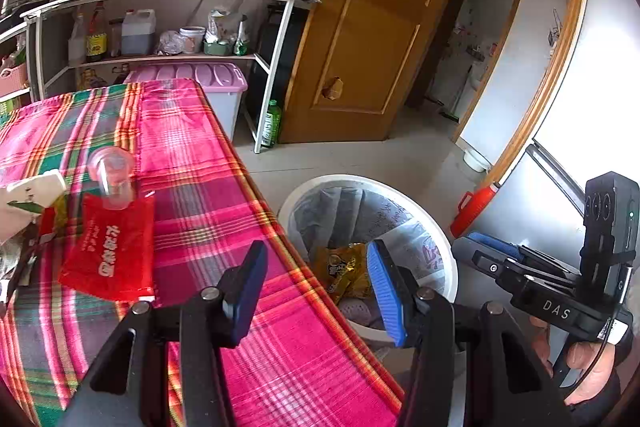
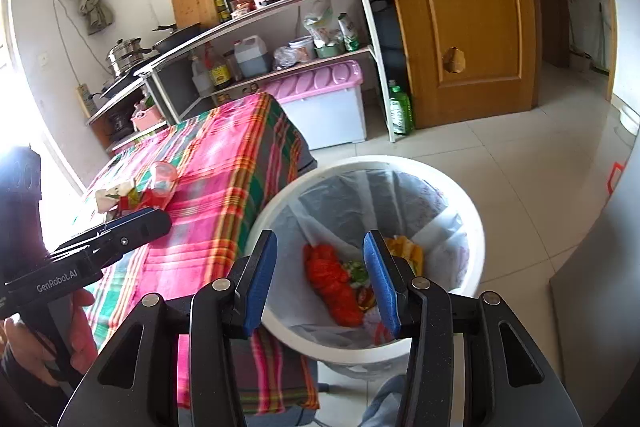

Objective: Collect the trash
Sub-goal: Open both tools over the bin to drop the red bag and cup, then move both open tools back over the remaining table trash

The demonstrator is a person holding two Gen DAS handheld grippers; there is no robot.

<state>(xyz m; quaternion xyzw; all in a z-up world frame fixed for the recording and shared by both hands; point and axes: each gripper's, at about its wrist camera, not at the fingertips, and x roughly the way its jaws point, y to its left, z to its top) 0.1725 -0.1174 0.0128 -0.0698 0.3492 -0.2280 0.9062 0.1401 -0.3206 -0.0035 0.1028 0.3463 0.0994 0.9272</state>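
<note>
— Hovering where, the right gripper (image 2: 320, 279)?
— Over the white bin (image 2: 476, 227) beside the bench (image 2: 224, 163), jaws apart, nothing between them. A red wrapper (image 2: 334, 287) and a yellow packet (image 2: 406, 251) lie inside the liner.
— And the left gripper (image 1: 316, 291)?
— Jaws apart too, empty, above the bench edge next to the bin.
— Trash on the bench?
— A red packet (image 1: 108, 259), with a clear plastic cup (image 1: 112, 179) lying on it, and a white carton (image 1: 32, 193) just beside.
</note>
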